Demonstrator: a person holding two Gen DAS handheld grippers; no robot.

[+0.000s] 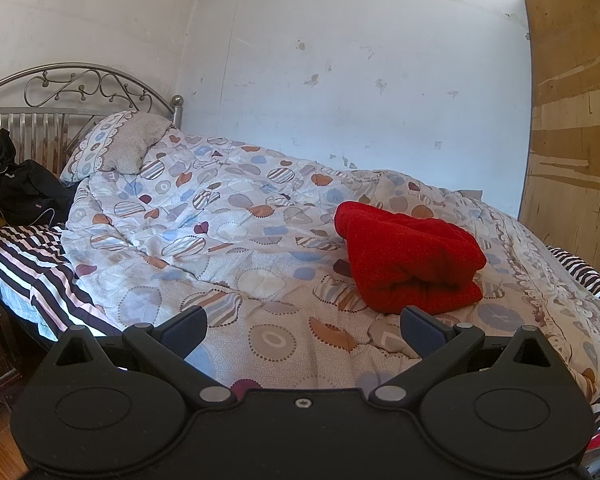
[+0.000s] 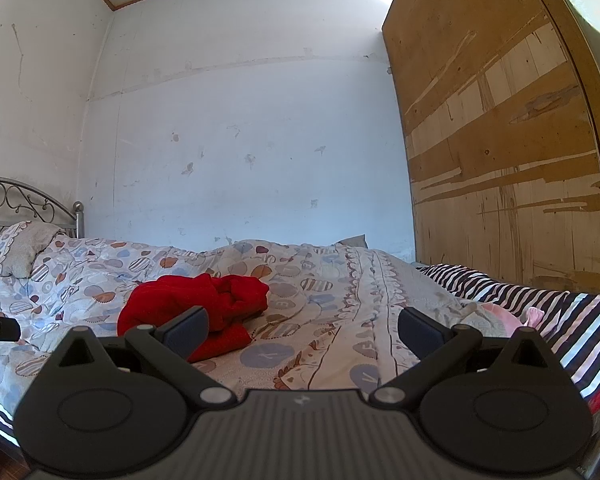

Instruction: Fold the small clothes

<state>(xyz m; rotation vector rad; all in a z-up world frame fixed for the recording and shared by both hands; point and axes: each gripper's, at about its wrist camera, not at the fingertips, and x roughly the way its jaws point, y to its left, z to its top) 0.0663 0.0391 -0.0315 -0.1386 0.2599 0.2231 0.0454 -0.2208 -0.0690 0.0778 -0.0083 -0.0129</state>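
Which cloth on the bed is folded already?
The red garment, lying in a folded bundle on the quilt. The black clothes by the headboard lie in a loose heap.

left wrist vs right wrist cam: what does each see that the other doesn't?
Left wrist only: black clothes piled by the headboard, and the left gripper, open and empty.

Right wrist only: a pink item on the striped sheet, the ceiling edge, and the right gripper, open and empty.

Both: the red garment lying bunched on the patterned quilt, the pillow, the metal headboard, the wooden panel and the white wall.
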